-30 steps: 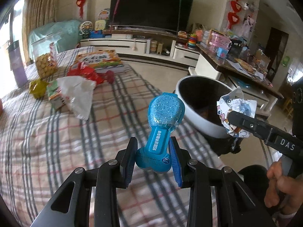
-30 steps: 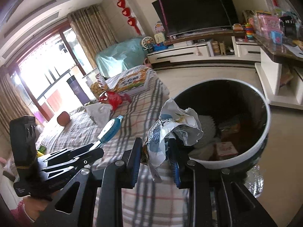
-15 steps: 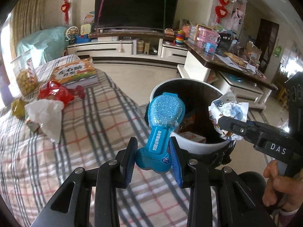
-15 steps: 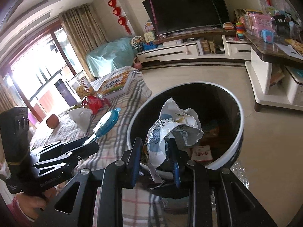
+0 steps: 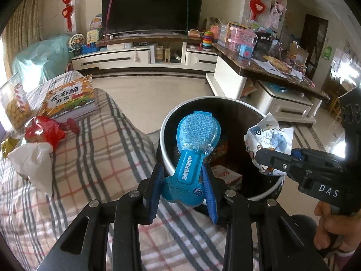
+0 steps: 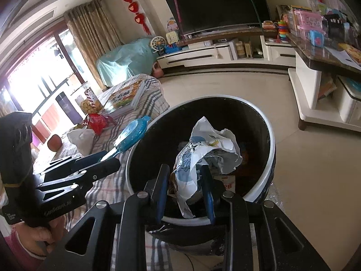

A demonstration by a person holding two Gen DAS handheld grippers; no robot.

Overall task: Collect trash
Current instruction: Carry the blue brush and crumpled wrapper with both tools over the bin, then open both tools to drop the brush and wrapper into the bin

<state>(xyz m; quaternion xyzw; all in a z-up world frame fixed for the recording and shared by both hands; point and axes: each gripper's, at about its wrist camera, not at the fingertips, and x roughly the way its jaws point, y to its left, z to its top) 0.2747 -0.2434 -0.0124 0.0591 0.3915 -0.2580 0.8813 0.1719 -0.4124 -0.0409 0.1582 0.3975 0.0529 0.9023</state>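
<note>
Plaid cloth (image 5: pixel 94 149) covers the table beside your bin (image 5: pixel 168 122); both views show that black bin with its white rim, mouth open, standing just past the table edge. Only your left wrist view gives the long cluttered side table (image 5: pixel 266 63) at right, and your hand (image 5: pixel 334 228) on the right gripper's handle. Only your right wrist view gives the bright window (image 6: pixel 33 85) and curtains (image 6: pixel 90 33) at left, plus the bin's floor seen from above: a small red-and-white box (image 6: pixel 227 181) and other scraps lie down there.

Left gripper (image 5: pixel 183 188): jaws pinching the blue blister pack (image 5: pixel 195 144) by its narrow stem, round head tilted up over the near rim of the bin. In the right view the same pack hangs at the bin's left rim, not yet fully over the mouth.

Right gripper (image 6: pixel 185 190): jaws clamped on the crumpled white wrapper (image 6: pixel 207 151), which sits above the bin opening, inside the rim line. The two grippers are near each other, apart.

On the cloth well left of the bin: a picture book (image 5: pixel 67 99), a white plastic bag (image 5: pixel 33 162), a red wrapper (image 5: pixel 45 132), a jar of snacks (image 5: pixel 13 106). None of it lies between the held items and the bin.
</note>
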